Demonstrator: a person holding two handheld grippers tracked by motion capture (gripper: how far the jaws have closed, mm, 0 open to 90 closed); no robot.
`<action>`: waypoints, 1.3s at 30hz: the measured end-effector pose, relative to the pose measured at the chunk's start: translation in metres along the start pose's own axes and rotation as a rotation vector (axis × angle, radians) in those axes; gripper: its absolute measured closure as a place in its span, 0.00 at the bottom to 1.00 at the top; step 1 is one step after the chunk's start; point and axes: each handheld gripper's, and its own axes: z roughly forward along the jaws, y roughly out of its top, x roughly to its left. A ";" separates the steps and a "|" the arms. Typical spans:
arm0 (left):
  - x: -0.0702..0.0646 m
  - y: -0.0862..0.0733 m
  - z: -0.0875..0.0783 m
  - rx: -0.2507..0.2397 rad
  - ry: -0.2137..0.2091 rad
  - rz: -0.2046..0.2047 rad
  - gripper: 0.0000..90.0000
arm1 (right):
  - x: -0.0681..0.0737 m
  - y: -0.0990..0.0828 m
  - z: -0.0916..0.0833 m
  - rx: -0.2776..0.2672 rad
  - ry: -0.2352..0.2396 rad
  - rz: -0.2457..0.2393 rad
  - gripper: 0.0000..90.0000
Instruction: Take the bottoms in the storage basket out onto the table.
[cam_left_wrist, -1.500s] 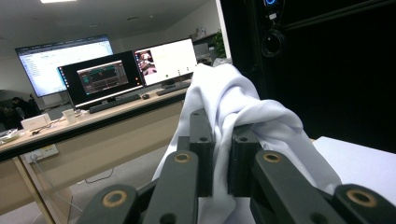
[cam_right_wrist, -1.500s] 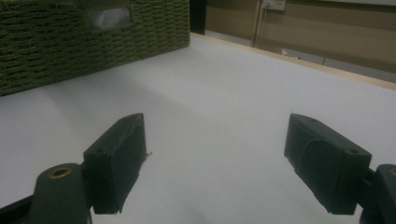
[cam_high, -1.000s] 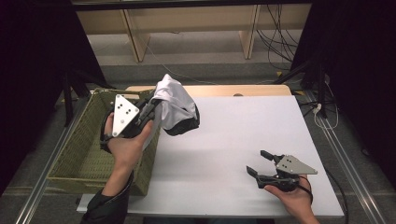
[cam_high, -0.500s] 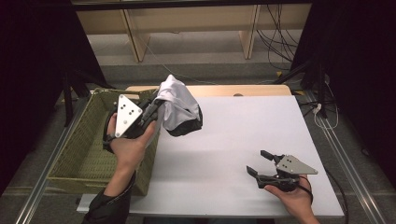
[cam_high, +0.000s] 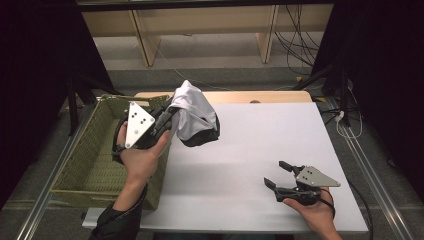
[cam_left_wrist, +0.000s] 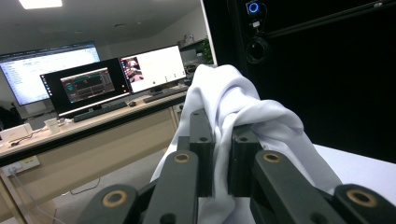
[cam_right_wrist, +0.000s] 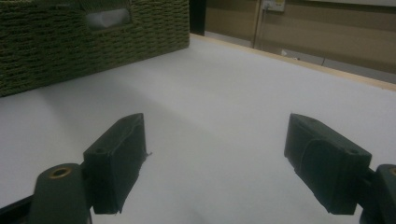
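We see a white surface (cam_high: 260, 150) from above, with a person's forearms coming in from its near edge. Each hand holds a black two-jaw claw.

The left claw (cam_high: 167, 116) is raised above the surface near its far left corner. Its jaws are clamped tight on a white cloth (cam_high: 190, 112), which bunches up above them and hangs down beside them. The lower part of the bundle looks dark, and we cannot tell whether that is shadow or a second fabric. The bundle hangs in the air, just over the left part of the surface and close to the rim of a basket. In the left gripper view, the white cloth (cam_left_wrist: 243, 116) is pinched in the narrow slot between the two jaws of the left claw (cam_left_wrist: 218, 154) and spills over both of them.

A woven green basket (cam_high: 90, 165) stands along the left edge of the surface, and the person's left hand (cam_high: 142, 155) is above its right wall.

The right claw (cam_high: 278, 175) sits low by the near right corner, well apart from the cloth. Its jaws stand wide apart with nothing between them. In the right gripper view, the right claw (cam_right_wrist: 215, 163) looks across the bare white top toward the side of the woven basket (cam_right_wrist: 93, 37).
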 end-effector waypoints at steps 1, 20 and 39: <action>-0.001 0.000 0.000 -0.002 -0.003 -0.001 0.91 | 0.000 0.000 0.000 0.000 0.000 -0.001 0.24; -0.014 -0.001 0.007 0.010 -0.043 0.009 0.91 | 0.000 0.000 0.000 0.000 0.000 0.000 0.24; -0.024 0.000 0.012 0.008 -0.069 0.012 0.91 | 0.000 0.000 0.000 -0.004 -0.001 0.000 0.24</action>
